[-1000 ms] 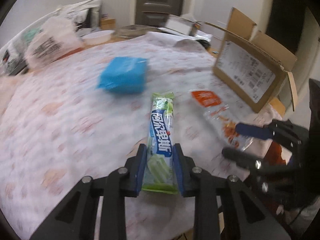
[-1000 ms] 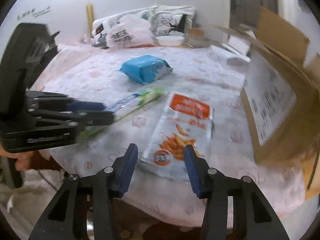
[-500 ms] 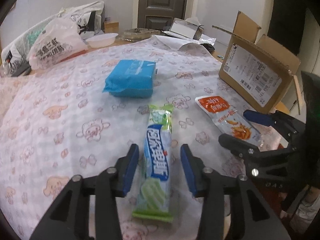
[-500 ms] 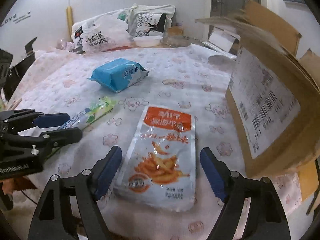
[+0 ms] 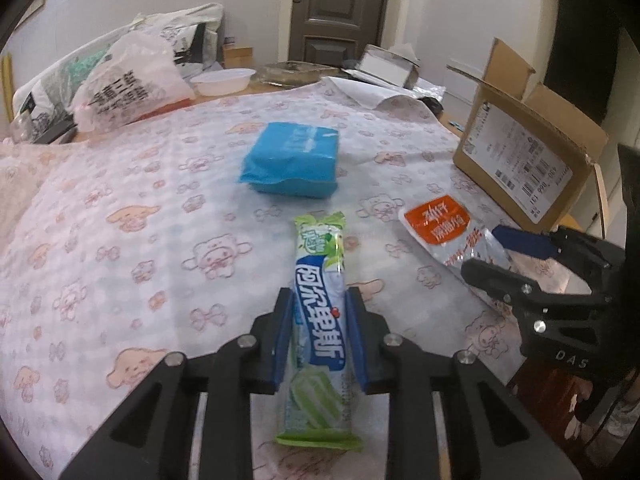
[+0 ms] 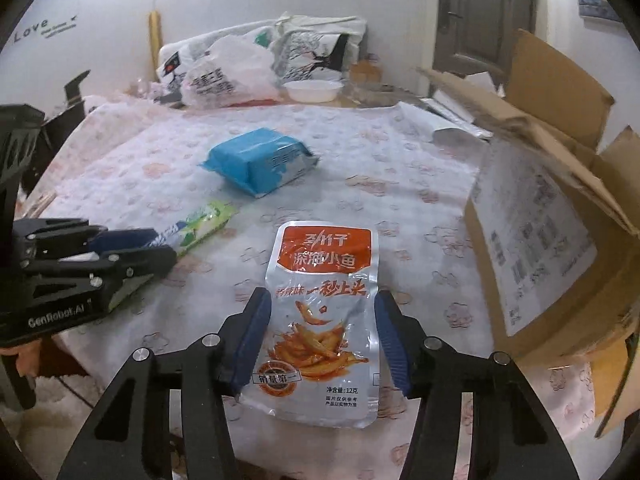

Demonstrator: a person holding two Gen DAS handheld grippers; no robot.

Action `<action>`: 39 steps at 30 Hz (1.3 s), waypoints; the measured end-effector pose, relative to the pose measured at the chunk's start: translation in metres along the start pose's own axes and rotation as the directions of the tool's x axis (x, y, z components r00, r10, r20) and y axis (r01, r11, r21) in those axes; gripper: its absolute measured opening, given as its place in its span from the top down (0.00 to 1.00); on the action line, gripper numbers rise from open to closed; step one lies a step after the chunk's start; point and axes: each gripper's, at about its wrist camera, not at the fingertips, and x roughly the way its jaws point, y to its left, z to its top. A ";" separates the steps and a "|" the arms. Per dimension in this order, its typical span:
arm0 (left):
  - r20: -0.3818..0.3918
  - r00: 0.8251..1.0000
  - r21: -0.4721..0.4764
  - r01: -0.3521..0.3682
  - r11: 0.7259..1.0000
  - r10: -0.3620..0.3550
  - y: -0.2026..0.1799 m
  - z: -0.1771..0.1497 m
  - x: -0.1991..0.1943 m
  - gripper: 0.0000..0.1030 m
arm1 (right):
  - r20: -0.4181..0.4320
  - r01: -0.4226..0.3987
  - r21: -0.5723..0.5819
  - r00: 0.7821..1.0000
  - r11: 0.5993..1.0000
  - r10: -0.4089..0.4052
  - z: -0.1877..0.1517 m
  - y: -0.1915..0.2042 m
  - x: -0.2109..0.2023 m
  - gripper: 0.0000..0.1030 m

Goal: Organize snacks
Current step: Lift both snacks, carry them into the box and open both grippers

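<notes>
Left gripper [image 5: 320, 344]: bottom centre of the left view, its jaws have just been closing and now clamp the green stick pack [image 5: 320, 320] on both long sides.
Green stick pack: lies lengthwise between the blue pads [image 5: 282, 344], near end sticking out toward the bottom edge, far end reaching up to frame centre.
Right gripper [image 6: 320, 336]: bottom centre of the right view, jaws have just been closing; the pads sit at the two edges of the fish pouch [image 6: 322, 320], whose foil buckles between them, so it is gripped.
Fish pouch: flat on the tablecloth [image 6: 360, 168], orange top pointing up-frame, lower half between the pads.
Blue pack [image 5: 292, 162]: above centre in the left view, beyond the stick pack, well apart from both grippers.
Box [image 5: 528, 152]: right side, open flaps, beyond the pouch.
Bowl [image 5: 222, 80]: upper left, at the far table edge.
Plastic bag [image 5: 128, 88]: far left, beside the bowl.
</notes>
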 end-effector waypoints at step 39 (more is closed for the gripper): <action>0.223 0.972 -0.057 -0.066 0.996 0.077 0.020 0.050 -0.100 0.77 | 0.193 -0.121 -0.143 0.970 0.982 0.147 0.083 0.045 -0.071 0.37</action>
